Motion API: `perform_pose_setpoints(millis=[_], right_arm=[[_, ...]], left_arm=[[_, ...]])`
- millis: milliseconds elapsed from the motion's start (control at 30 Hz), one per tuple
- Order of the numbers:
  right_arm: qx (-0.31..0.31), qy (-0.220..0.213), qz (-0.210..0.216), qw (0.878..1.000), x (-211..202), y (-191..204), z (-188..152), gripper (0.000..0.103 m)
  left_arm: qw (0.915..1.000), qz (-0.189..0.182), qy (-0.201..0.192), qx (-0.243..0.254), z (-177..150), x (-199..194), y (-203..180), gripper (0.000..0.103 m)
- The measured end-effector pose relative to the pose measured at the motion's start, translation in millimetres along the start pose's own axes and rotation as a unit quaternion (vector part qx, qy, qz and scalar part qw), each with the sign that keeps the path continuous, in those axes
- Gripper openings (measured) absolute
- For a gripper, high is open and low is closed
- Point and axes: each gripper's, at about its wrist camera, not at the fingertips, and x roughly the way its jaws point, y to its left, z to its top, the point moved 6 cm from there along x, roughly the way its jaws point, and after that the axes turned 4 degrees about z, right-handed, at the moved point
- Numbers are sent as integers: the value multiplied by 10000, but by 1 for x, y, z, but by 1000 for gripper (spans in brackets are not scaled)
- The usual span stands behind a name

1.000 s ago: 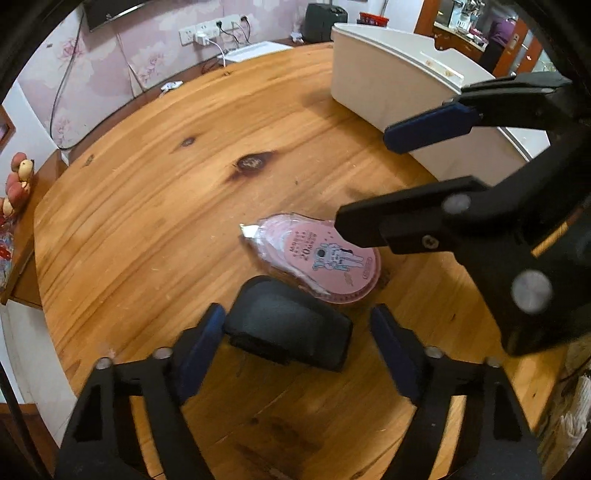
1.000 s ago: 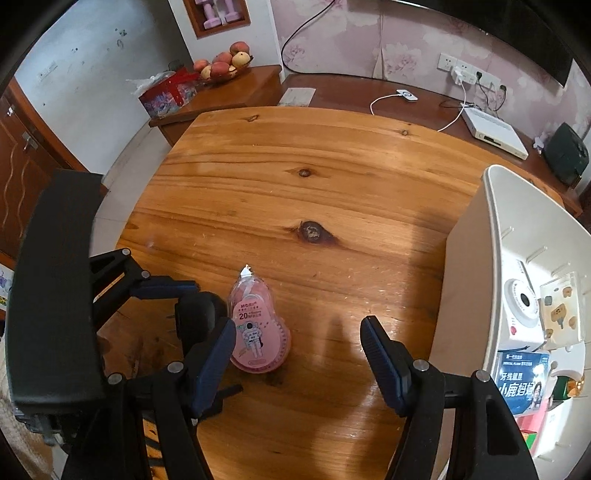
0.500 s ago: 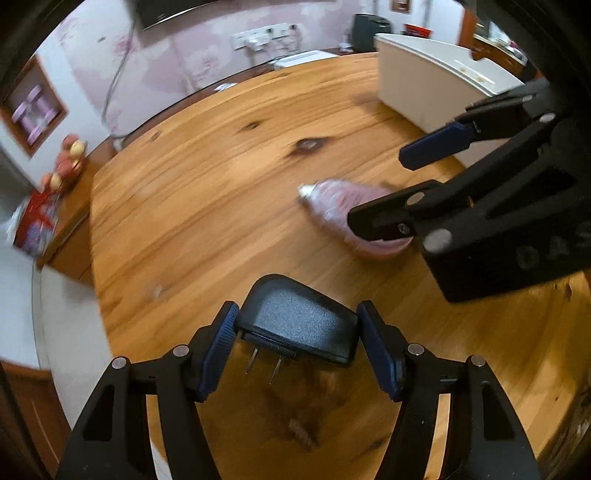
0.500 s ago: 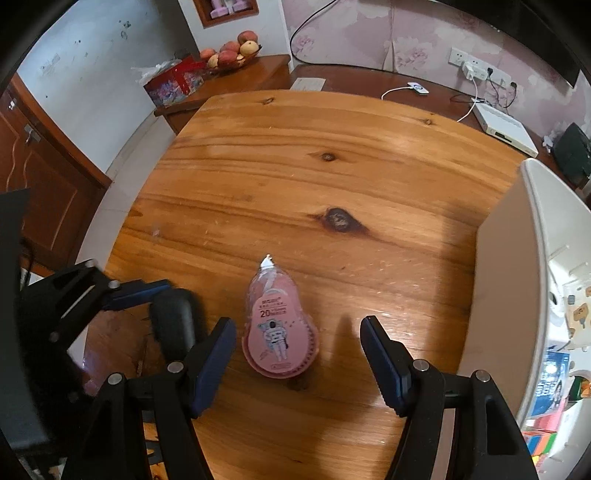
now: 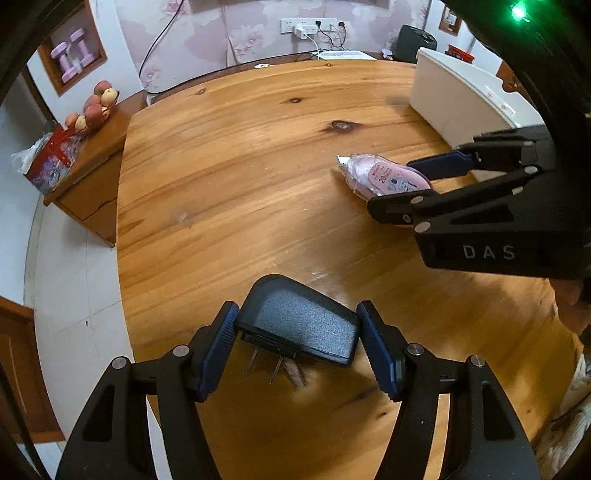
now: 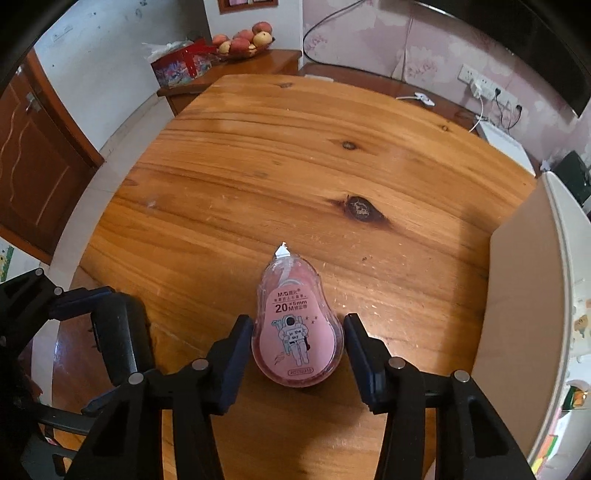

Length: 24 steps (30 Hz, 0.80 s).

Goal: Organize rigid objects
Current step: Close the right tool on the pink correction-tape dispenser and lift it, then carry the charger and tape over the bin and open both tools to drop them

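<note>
Left tongs [image 5: 297, 345] clamp black charger [image 5: 301, 325] above table; right tongs [image 6: 298, 363] spread, straddling pink correction tape [image 6: 295, 328]

A lived-in room of a home — a wooden table [image 6: 295, 166] stands before floral wallpaper [image 5: 255, 33] with a socket strip [image 5: 310, 27] and trailing cables. A low side cabinet [image 6: 258, 62] carries a bowl of fruit [image 6: 243, 38] and a red gift box [image 6: 177, 66] — and pink dumbbells [image 5: 72, 55] sit in a wall niche beside a brown panelled door [image 6: 33, 158].
</note>
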Motion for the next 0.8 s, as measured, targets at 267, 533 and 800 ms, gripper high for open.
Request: perform_pose_setpoints(millis=[267, 533, 800], right_arm=[[249, -500, 331, 9979, -58, -11, -9, 51], [543, -1396, 478, 9876, -157, -53, -27, 51], [1015, -2176, 55, 9707, -242, -140, -53, 51]], left_arm=[[9999, 2, -74, -81, 7, -42, -21, 69], [9994, 57, -342, -13, 45, -103, -64, 69], [9962, -111, -772, -395, 110, -146, -125, 69]])
